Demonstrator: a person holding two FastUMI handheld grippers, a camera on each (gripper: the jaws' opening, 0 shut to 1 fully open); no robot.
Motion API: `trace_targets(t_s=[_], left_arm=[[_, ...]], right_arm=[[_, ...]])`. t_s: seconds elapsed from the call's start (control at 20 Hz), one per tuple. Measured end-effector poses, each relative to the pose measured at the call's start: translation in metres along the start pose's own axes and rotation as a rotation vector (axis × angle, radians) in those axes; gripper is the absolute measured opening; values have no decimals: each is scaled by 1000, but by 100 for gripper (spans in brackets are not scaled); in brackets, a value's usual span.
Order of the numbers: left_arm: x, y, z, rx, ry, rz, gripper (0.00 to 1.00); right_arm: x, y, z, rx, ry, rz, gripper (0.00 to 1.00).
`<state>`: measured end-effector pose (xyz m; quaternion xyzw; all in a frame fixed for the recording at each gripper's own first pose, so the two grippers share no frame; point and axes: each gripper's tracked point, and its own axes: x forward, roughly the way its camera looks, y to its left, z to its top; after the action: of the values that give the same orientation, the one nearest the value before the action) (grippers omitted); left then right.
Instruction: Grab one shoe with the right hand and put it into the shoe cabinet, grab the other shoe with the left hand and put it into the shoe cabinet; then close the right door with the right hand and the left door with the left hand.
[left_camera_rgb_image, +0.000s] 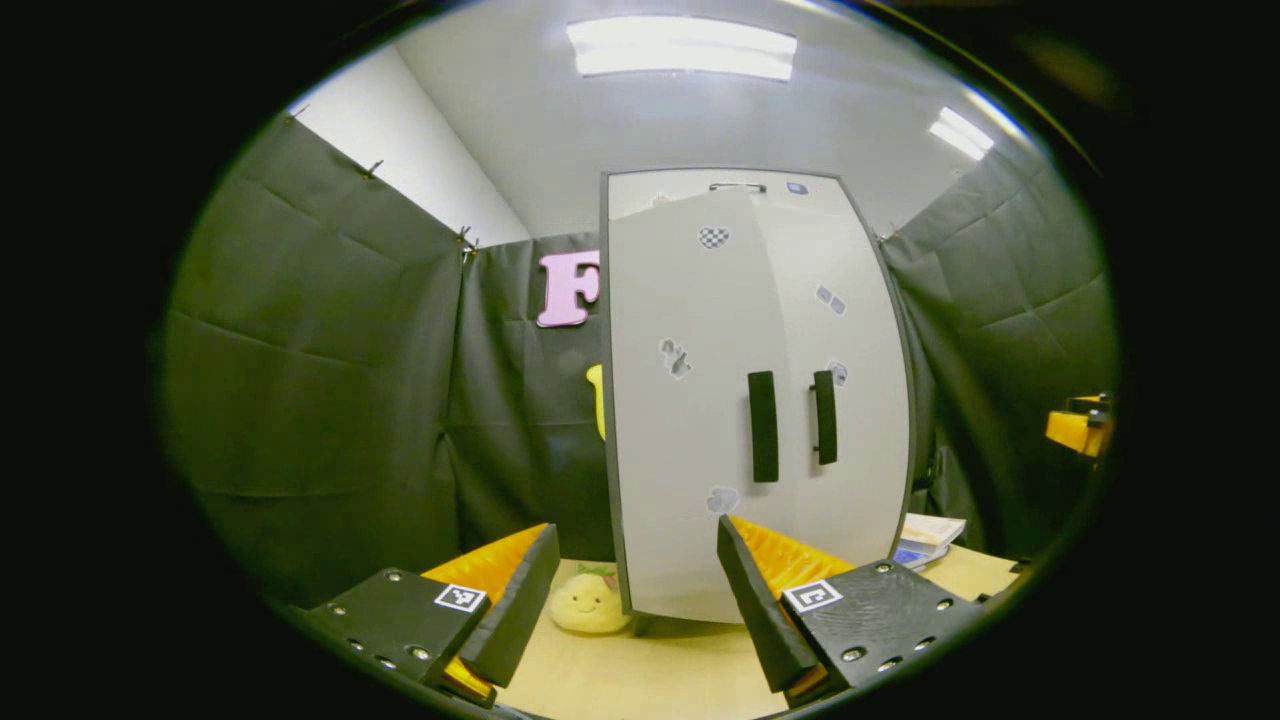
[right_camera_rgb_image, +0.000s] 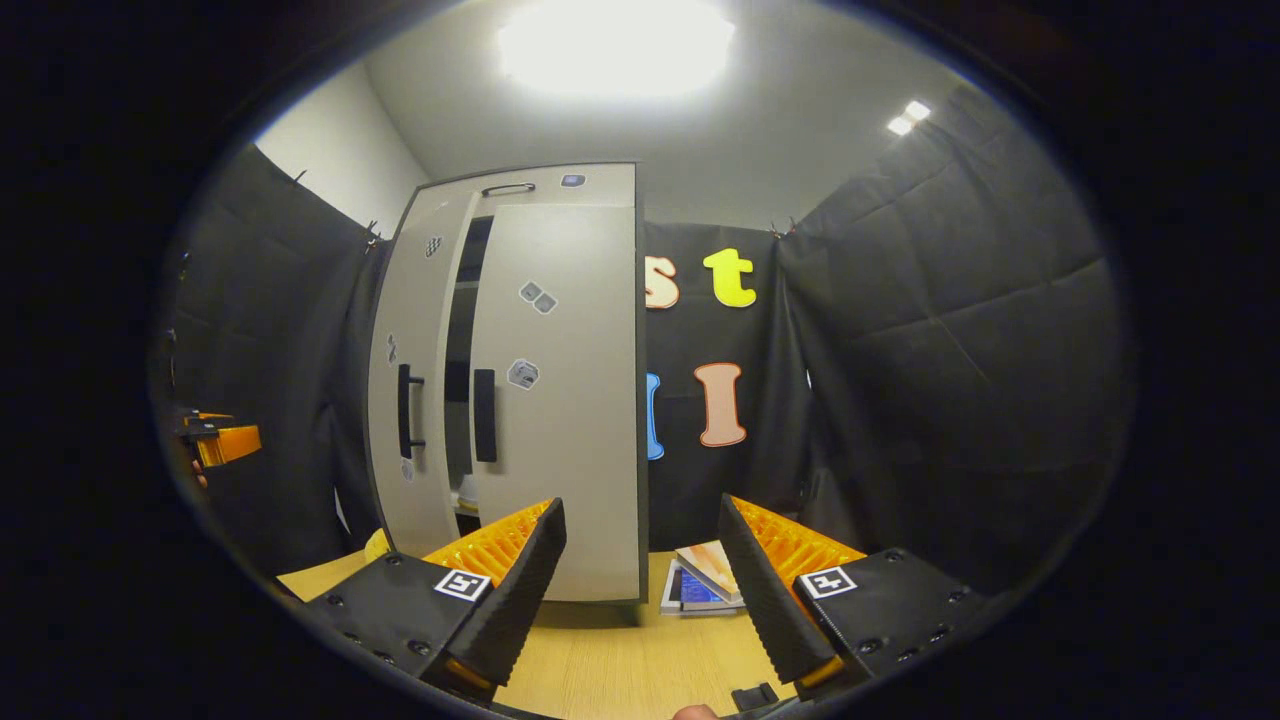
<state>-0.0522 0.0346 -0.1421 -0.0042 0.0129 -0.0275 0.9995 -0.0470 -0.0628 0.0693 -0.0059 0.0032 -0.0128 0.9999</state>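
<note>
Your left gripper (left_camera_rgb_image: 640, 600) hangs just in front of the shoe cabinet (left_camera_rgb_image: 690, 470), fingers spread wide with nothing between them, pointing at the foot of the left door (left_camera_rgb_image: 680, 420). The lower edge of that door and its bottom corner are partly covered by your own fingers, so you cannot tell whether it sits flush there. Your right gripper (right_camera_rgb_image: 640, 590) is likewise spread and empty, aimed past the cabinet's right edge, over the light wooden table (right_camera_rgb_image: 600, 670).

From the right gripper view, a dark gap (right_camera_rgb_image: 462, 360) runs between the left door and the right door (right_camera_rgb_image: 560, 400); the left door stands a little ajar while the right one looks closed against the frame. Inside the gap, shelves are only faintly visible and the shoes cannot be made out. From the left gripper view the two doors overlap and the gap is hidden.

The cabinet is pale grey, upright on the table, with two dark vertical handles side by side near its middle and small stickers on the doors.

Left of the cabinet's base sits a yellow plush toy (left_camera_rgb_image: 585, 605); right of its base lies a stack of books (right_camera_rgb_image: 700, 585).
</note>
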Motion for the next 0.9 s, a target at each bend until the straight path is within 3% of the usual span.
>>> trace_targets(t_s=[0.9], left_arm=[[-13, 2, -6, -4, -1, 9, 88]], right_arm=[[-18, 8, 9, 5, -20, -3, 96]])
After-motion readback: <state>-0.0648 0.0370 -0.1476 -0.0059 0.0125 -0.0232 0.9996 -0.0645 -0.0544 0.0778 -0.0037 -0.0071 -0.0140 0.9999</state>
